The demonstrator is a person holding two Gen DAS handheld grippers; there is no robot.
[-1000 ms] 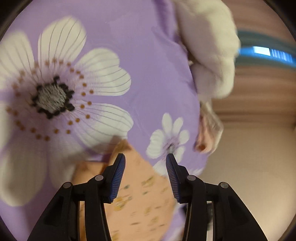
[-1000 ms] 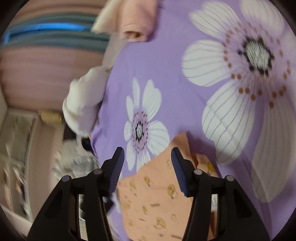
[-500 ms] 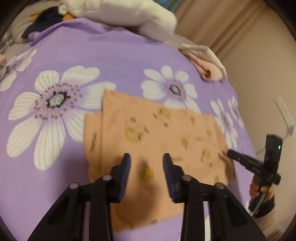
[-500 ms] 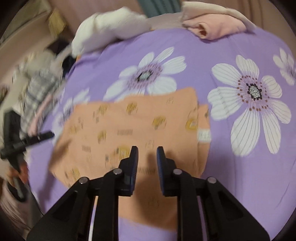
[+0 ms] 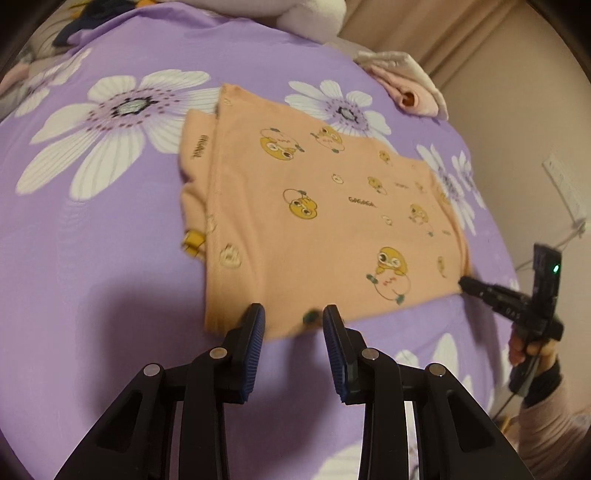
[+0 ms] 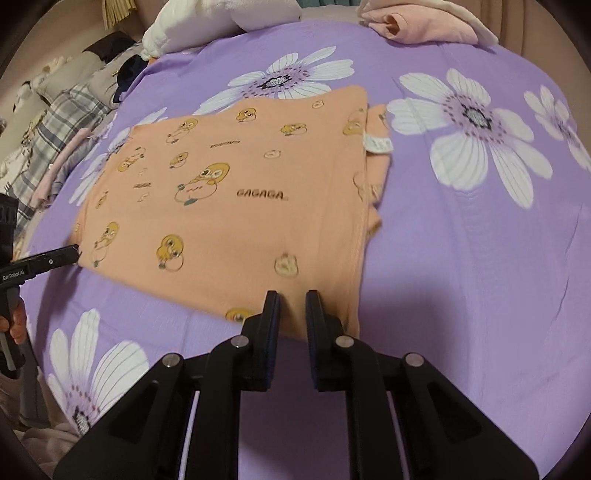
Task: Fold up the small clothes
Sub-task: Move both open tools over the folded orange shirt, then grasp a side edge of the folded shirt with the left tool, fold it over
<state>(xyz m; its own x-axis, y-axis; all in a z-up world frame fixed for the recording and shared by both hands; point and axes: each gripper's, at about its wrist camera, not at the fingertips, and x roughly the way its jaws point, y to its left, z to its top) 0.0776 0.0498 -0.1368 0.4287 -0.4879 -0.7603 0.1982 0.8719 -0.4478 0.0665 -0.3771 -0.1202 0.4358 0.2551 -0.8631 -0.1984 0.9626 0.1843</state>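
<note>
An orange garment [image 5: 314, 206] printed with yellow ducks lies folded flat on the purple flowered bedsheet [image 5: 92, 258]. My left gripper [image 5: 293, 308] hovers at the garment's near edge by its left corner. Its jaws are apart, the hem shows between them and the pads do not press on it. In the right wrist view the garment [image 6: 240, 192] fills the middle. My right gripper [image 6: 291, 293] stands over its near edge by the right corner. Its jaws are closing to a narrow gap with orange cloth showing in it. Each gripper shows in the other's view: right gripper [image 5: 469, 284], left gripper [image 6: 74, 253].
Folded pink clothing [image 6: 424, 29] and a white bundle [image 6: 221, 22] lie at the bed's far end. A pile of plaid and grey clothes [image 6: 55, 129] sits off the left side. A hand [image 5: 532, 347] holds the right gripper near a wall socket [image 5: 565, 184].
Both views rolled and pulled back from close over the sheet until the whole garment shows. Both grippers narrowed, the right far more, and now sit at its near edge.
</note>
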